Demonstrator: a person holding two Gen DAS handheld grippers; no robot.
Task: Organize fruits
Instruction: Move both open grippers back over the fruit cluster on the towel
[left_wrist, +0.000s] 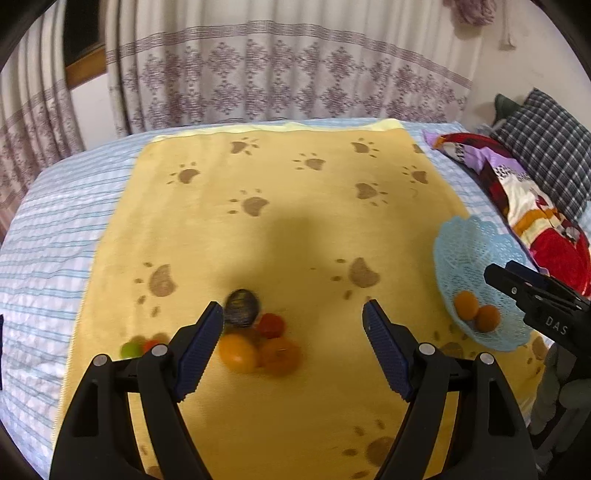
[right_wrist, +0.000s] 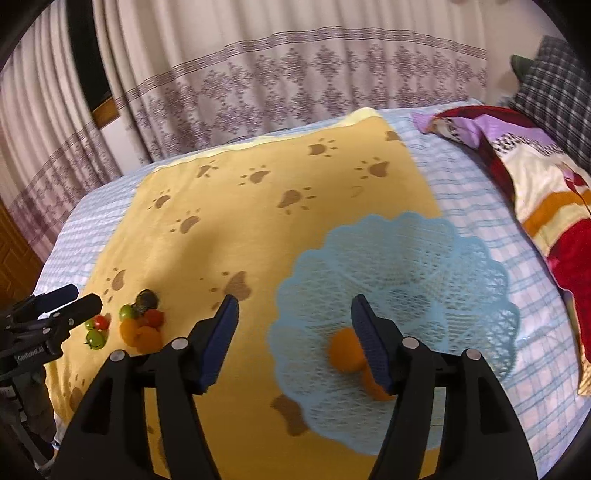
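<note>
Fruit pile (left_wrist: 255, 339) unobstructed — basket (right_wrist: 424, 258) open.

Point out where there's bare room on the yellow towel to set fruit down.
The widest bare stretch of the yellow towel runs from the fruit pile back to the curtain edge. Another lies between the pile and the blue basket. It is crowded around the pile; the basket's near side holds two oranges.

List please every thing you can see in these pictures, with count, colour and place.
basket: one, light blue, right side of the mat
oranges in basket: two, orange
loose fruit pile: several; orange, red, green, one dark; left on the mat
mat: one, yellow with brown paw prints, on the bed
bed sheet: blue and white stripes
pillows: right edge
curtain: patterned, behind
left claw: open, empty
right claw: open, empty
</note>
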